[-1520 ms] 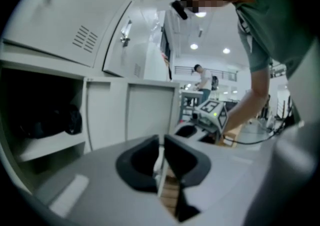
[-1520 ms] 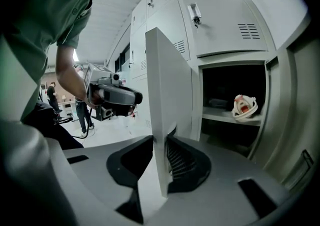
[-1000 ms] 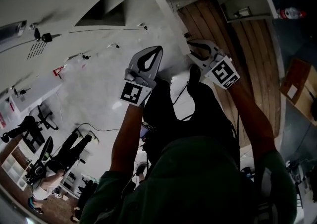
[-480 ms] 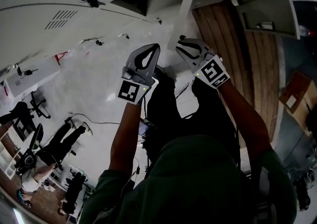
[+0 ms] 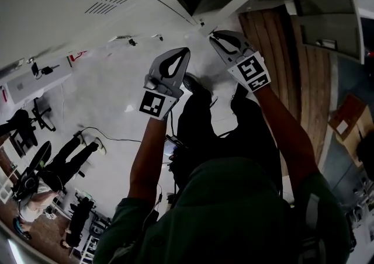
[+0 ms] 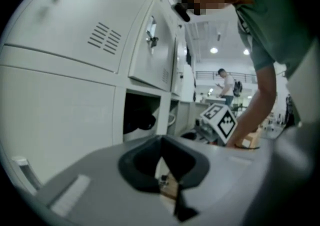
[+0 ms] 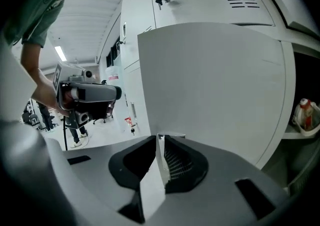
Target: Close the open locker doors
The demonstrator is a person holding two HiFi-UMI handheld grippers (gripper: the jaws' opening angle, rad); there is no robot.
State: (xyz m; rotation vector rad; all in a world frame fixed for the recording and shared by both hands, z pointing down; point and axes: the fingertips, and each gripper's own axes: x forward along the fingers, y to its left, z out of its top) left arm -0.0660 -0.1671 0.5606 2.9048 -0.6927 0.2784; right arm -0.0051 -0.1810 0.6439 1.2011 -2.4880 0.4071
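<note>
A white locker door (image 7: 215, 85) stands open and fills the right gripper view; its thin edge (image 7: 160, 165) runs down between my right gripper's (image 7: 160, 142) jaws. Those jaws have just been closing and now pinch that edge. In the head view the right gripper (image 5: 221, 38) is at the door's edge (image 5: 242, 3) below the lockers. My left gripper (image 6: 162, 159) is shut with nothing in it, and in the head view the left gripper (image 5: 181, 54) is held level beside the right. Ahead of it is an open compartment (image 6: 142, 120) with a dark thing inside.
Closed louvred locker doors (image 6: 100, 40) fill the left; another door (image 6: 155, 55) hangs ajar above the open compartment. A red-capped bottle (image 7: 306, 115) sits on a shelf behind the held door. Wooden flooring (image 5: 274, 47) lies to the right, and people and chairs (image 5: 52, 169) stand far off.
Both grippers have travelled sideways along the lockers, which have slid across the head view. The right gripper's jaws have narrowed onto the door edge. The left stays shut.
</note>
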